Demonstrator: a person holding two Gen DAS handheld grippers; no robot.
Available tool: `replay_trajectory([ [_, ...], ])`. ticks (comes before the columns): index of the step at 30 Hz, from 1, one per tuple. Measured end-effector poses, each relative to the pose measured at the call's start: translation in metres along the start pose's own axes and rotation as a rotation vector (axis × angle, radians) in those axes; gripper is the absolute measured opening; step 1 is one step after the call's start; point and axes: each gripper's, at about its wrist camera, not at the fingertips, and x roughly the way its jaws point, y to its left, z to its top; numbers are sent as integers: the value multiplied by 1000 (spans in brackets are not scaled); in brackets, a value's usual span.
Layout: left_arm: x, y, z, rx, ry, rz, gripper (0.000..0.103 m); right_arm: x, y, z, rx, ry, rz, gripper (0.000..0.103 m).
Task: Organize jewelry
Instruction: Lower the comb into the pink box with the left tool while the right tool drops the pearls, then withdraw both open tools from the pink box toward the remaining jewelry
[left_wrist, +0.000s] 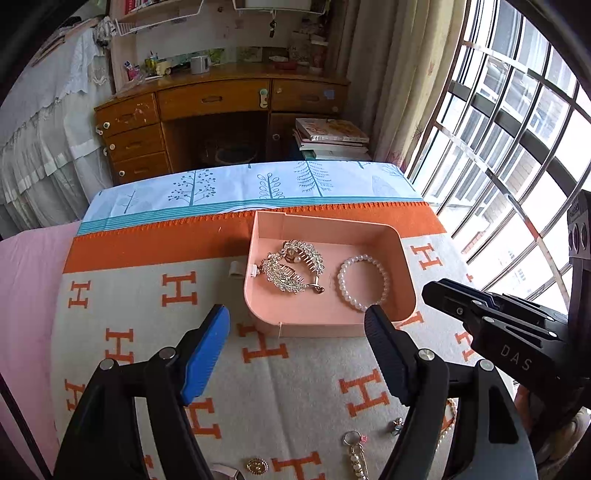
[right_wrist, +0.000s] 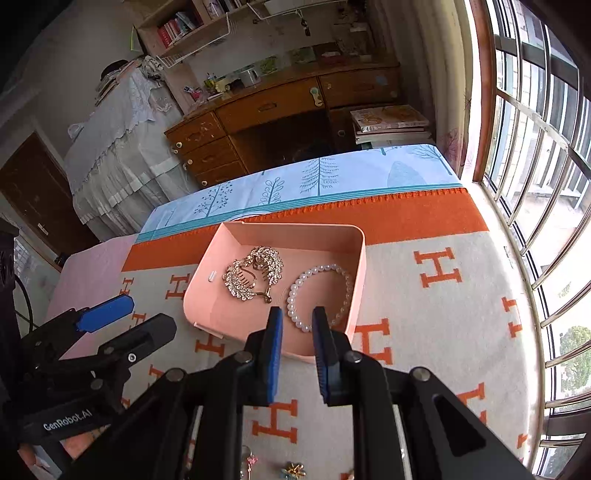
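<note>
Left wrist view: the left gripper (left_wrist: 295, 314) is spread wide and holds nothing, hovering just short of the pink tray (left_wrist: 404, 266).
Tray contents: a leaf hair comb (left_wrist: 293, 269) on the left, a pearl bracelet (left_wrist: 364, 282) on the right, apart from each other.
Loose pieces: a ring (left_wrist: 351, 438), a gold brooch (left_wrist: 257, 466) and a small charm (left_wrist: 397, 425) lie on the blanket (left_wrist: 303, 398) below and behind the fingertips, so the next pick is likely back toward the camera.
Cut off: a pearl strand by the right finger is mostly hidden.
Right wrist view: the right gripper (right_wrist: 297, 319) is narrowed but not closed, empty, at the tray's near wall, with the bracelet just ahead.
Hard to tell: small trinkets at the bottom edge are cropped.
</note>
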Motion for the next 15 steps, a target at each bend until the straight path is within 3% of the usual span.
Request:
replay_trajectory([
  [3, -29, 2, -9, -12, -72, -11, 74, -21, 4, -10, -6, -21, 23, 17],
  [7, -58, -3, -22, 36, -115, 97, 84, -52, 11, -26, -31, -68, 23, 17],
  [11, -78, 5, -38, 7, -127, 92, 84, -83, 20, -42, -49, -125, 27, 42],
  [15, -102, 12, -60, -18, -161, 115, 84, -110, 30, -61, -83, -175, 21, 44],
])
